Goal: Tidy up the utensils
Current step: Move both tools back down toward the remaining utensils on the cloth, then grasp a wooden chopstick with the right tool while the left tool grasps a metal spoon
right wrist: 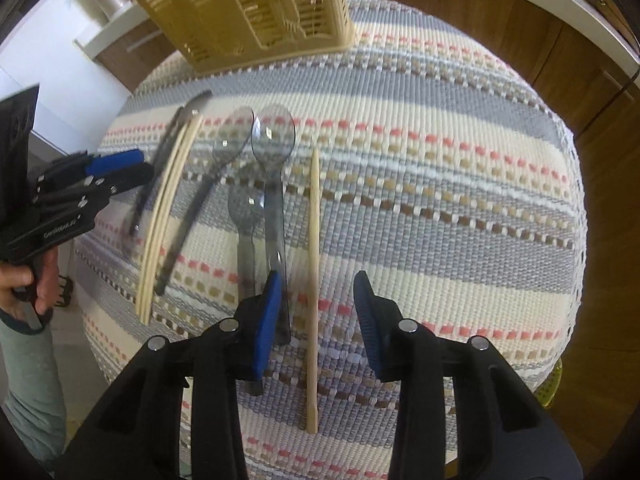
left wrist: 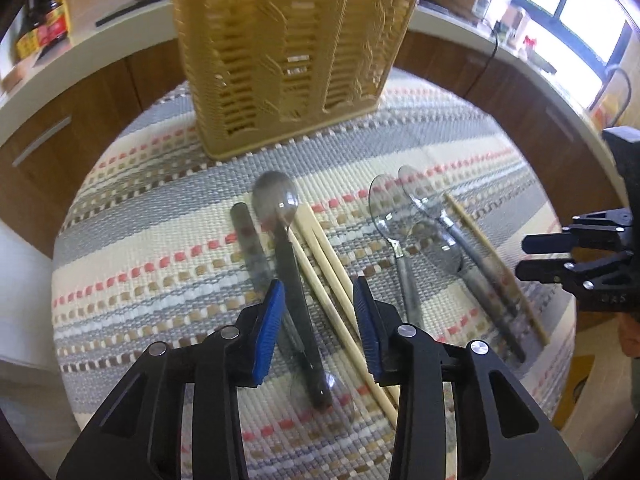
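A tan slatted utensil basket [left wrist: 288,56] stands at the far side of a round table with a striped woven cloth [left wrist: 160,264]; it also shows in the right wrist view [right wrist: 248,12]. Clear grey plastic spoons [left wrist: 276,200] and wooden chopsticks [left wrist: 320,256] lie on the cloth. My left gripper [left wrist: 318,292] is open, hovering over a dark spoon handle [left wrist: 296,312] and the chopstick pair. My right gripper [right wrist: 318,284] is open above a single chopstick [right wrist: 313,280], with spoons [right wrist: 272,136] just to its left. Each gripper shows in the other's view: the right [left wrist: 528,256], the left [right wrist: 136,166].
Wooden cabinets with a white counter [left wrist: 80,52] ring the table. Jars [left wrist: 44,16] and a window [left wrist: 580,20] are behind. The person's hand [right wrist: 28,280] holds the left gripper's handle at the table's left edge.
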A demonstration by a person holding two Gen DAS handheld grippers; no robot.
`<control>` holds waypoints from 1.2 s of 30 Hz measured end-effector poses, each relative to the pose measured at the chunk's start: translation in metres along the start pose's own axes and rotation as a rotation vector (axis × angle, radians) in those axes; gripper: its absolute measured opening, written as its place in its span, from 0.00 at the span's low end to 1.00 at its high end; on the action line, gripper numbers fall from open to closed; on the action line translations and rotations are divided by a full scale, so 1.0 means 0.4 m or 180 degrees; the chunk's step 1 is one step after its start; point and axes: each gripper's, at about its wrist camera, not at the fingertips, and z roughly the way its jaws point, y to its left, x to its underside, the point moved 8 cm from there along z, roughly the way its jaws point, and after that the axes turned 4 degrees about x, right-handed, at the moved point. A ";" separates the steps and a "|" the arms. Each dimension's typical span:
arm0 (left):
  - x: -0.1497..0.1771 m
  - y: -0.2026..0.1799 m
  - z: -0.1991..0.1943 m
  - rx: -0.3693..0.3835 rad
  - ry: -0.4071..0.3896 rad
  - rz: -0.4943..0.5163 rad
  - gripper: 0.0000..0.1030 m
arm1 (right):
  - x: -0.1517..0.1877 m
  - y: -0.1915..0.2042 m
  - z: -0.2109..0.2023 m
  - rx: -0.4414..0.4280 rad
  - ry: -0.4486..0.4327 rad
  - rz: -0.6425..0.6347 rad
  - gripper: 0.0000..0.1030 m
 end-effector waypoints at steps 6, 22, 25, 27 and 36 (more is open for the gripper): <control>-0.011 0.019 0.038 -0.0075 0.0144 -0.0010 0.34 | 0.009 -0.002 0.019 -0.0002 0.0045 -0.0021 0.33; -0.033 0.027 0.069 -0.0079 0.0392 -0.0109 0.32 | 0.012 -0.033 0.030 -0.0063 0.0176 -0.0026 0.27; -0.031 0.035 0.065 -0.0070 0.0414 -0.0126 0.25 | 0.015 -0.030 0.032 0.0014 0.0232 -0.0096 0.27; -0.021 0.043 0.057 -0.0015 0.0429 -0.0154 0.24 | 0.015 -0.019 0.038 0.0118 0.0247 -0.0185 0.25; -0.004 0.037 0.060 -0.0194 0.0547 -0.0035 0.23 | 0.015 0.031 0.056 0.0470 0.0323 -0.0485 0.18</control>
